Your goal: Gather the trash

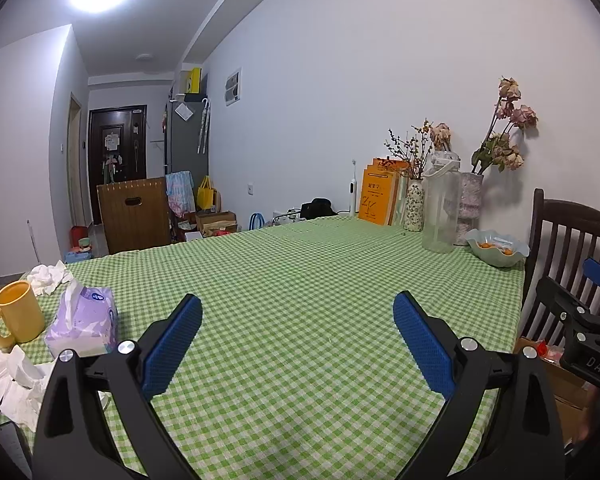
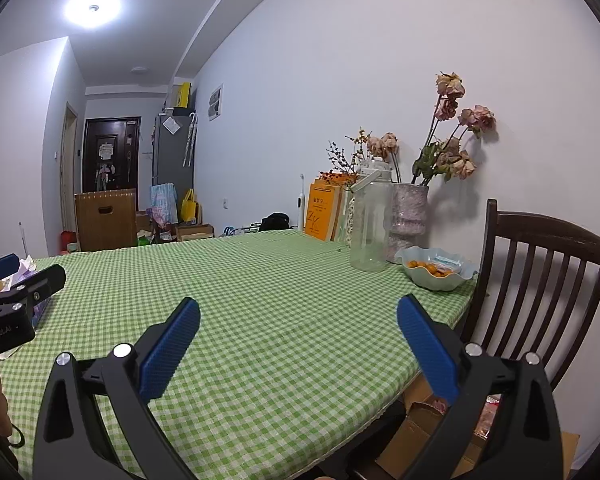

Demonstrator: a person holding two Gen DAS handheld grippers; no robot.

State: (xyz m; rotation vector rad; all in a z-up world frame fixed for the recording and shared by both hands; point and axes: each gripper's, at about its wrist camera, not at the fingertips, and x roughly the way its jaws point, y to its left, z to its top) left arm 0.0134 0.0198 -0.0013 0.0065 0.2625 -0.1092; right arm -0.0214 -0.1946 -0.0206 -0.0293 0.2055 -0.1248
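Crumpled white tissues (image 1: 10, 388) lie at the table's near left corner, and another crumpled wad (image 1: 48, 278) lies behind a yellow mug (image 1: 18, 312). A purple tissue pack (image 1: 82, 324) stands between them. My left gripper (image 1: 298, 340) is open and empty above the green checked tablecloth (image 1: 300, 272), right of the tissues. My right gripper (image 2: 298, 344) is open and empty over the tablecloth (image 2: 260, 280) further right. It shows at the right edge of the left wrist view (image 1: 580, 320).
Along the wall stand a clear water jug (image 2: 370, 220), vases of dried flowers (image 2: 410, 216), orange books (image 2: 322, 212) and a bowl of small orange fruit (image 2: 436, 268). A dark wooden chair (image 2: 540, 280) stands at the right end, a cardboard box (image 2: 424, 428) on the floor below it.
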